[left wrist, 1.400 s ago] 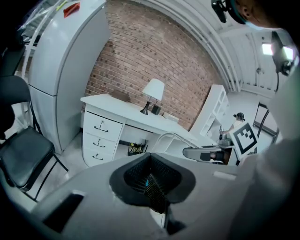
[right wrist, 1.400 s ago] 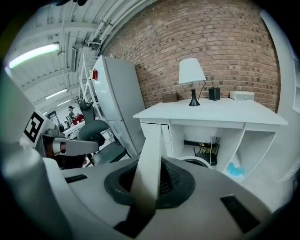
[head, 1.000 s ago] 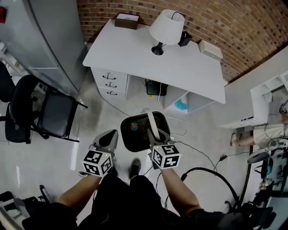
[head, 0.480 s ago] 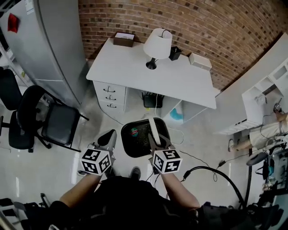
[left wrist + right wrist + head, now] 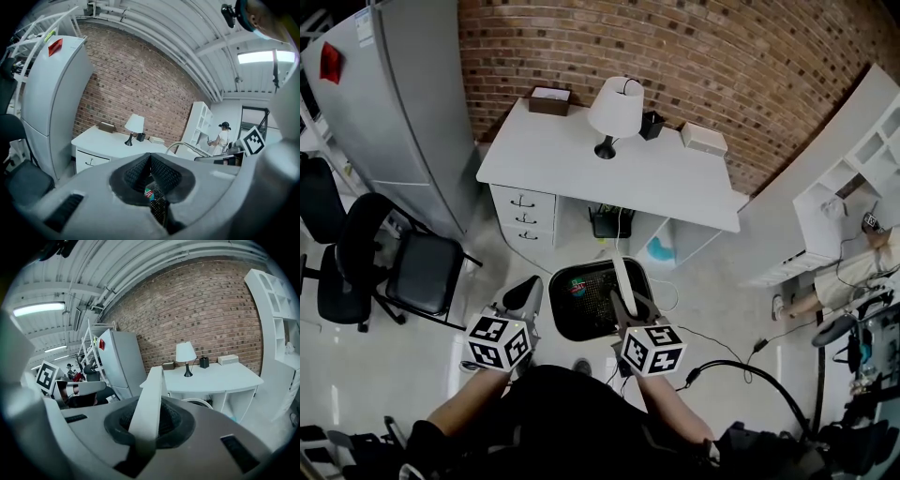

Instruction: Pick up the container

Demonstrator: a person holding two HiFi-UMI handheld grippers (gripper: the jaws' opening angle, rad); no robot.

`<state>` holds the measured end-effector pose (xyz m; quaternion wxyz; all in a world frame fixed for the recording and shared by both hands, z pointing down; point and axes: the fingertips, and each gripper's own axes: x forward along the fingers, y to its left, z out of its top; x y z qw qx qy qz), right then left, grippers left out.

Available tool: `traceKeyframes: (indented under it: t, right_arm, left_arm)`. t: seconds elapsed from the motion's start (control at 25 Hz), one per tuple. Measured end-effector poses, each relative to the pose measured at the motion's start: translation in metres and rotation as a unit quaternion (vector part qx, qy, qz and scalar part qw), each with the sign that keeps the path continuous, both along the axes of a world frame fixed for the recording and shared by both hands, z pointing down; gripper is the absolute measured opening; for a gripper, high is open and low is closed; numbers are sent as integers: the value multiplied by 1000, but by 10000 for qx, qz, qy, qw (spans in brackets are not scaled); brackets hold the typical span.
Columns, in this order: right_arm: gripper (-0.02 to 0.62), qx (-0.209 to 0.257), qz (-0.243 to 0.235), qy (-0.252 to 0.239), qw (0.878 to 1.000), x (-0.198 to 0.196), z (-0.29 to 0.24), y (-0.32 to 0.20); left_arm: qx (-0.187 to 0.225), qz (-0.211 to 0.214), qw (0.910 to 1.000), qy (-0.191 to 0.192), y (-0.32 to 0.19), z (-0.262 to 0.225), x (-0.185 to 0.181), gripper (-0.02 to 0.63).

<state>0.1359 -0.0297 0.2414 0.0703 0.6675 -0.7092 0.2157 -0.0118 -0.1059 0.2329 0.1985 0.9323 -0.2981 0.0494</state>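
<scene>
**Holding: one container, by its handle, in the right tool**

Item 1. Container point(image 5: 586, 302): black mesh basket with rounded corners, and a round red-and-green sticker point(image 5: 580, 287) at its left side. A white strap handle point(image 5: 622, 275) arches over it. It sits in front of the person, over the pale floor point(image 5: 412, 347), between the two tools and on the near side of the table. Whether its base touches the floor cannot be told.

Item 2. Right tool point(image 5: 624, 306): clenched on the white handle. In the right gripper view the strap runs up between the dark pads and is pinched from both sides.

Item 3. Left tool point(image 5: 525, 293): jaws closed together with nothing between them, just to the left of the container and apart from it. In the left gripper view the mesh and sticker show below the joined pads.

Item 4. Table point(image 5: 572, 173): white, set against the brick wall point(image 5: 712, 56), with a drawer unit point(image 5: 525, 206) under its left end. On top, left to right:
- brown box point(image 5: 548, 99)
- white-shaded lamp point(image 5: 615, 108)
- small black cup point(image 5: 652, 125)
- white box point(image 5: 703, 138)

Item 5. Surroundings:
- tall grey cabinet point(image 5: 403, 103) to the left
- black chair point(image 5: 412, 267) beside the cabinet
- white shelving point(image 5: 853, 159) to the right
- a second person point(image 5: 862, 272) at the right edge
- black cables point(image 5: 741, 361) on the floor
</scene>
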Motion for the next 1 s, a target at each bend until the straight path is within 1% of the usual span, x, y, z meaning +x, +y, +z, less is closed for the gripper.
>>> traceKeyframes:
  t: [0.08, 0.24, 0.44, 1.0]
  right_arm:
    - [37, 33, 59, -41, 10000, 0, -3, 3]
    - [35, 48, 80, -70, 9999, 2, -7, 5]
    - [35, 55, 97, -45, 9999, 7, -8, 4]
    - [35, 62, 60, 3, 10000, 16, -12, -3]
  left_arm:
    - [89, 67, 9999, -38, 4, -3, 0, 11]
    - [190, -44, 9998, -46, 6, -12, -5, 11]
    - [391, 5, 9991, -147, 7, -16, -1, 11]
    - [455, 2, 9989, -140, 5, -20, 5, 11]
